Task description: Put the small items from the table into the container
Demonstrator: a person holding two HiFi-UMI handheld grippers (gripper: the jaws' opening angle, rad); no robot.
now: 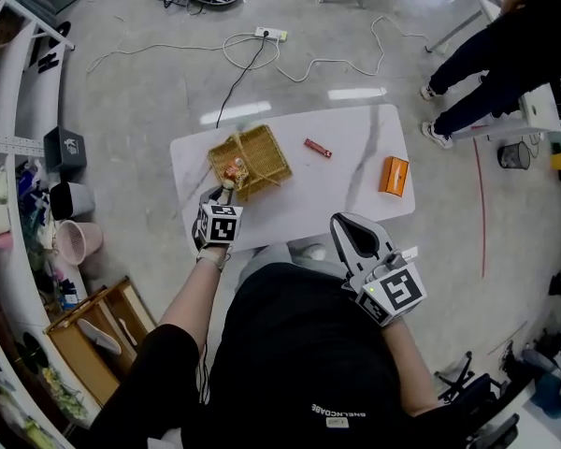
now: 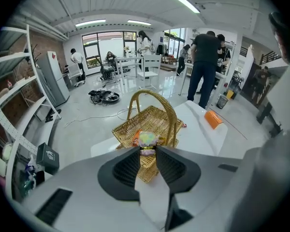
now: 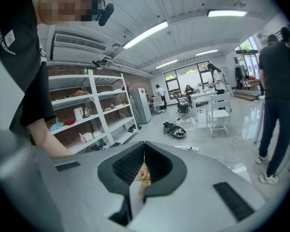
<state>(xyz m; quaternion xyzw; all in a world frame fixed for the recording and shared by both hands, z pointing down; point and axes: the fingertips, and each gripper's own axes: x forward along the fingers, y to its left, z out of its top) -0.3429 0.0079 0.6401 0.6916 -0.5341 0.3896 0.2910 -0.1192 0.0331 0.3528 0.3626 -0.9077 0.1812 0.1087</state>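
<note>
The left gripper [image 2: 147,150] pinches a small foil-wrapped sweet [image 2: 147,139] at its jaw tips, poised above the near edge of the wicker basket [image 2: 157,117]. It seems best to carry the sweet further in, clear of the arched handle [image 2: 168,108], and go low before releasing, so it cannot bounce off the rim. The right gripper [image 3: 144,151], jaws together and empty, hangs back by the body. A red packet [image 1: 318,148] and an orange box [image 1: 394,176] lie on the table [image 1: 290,204].
</note>
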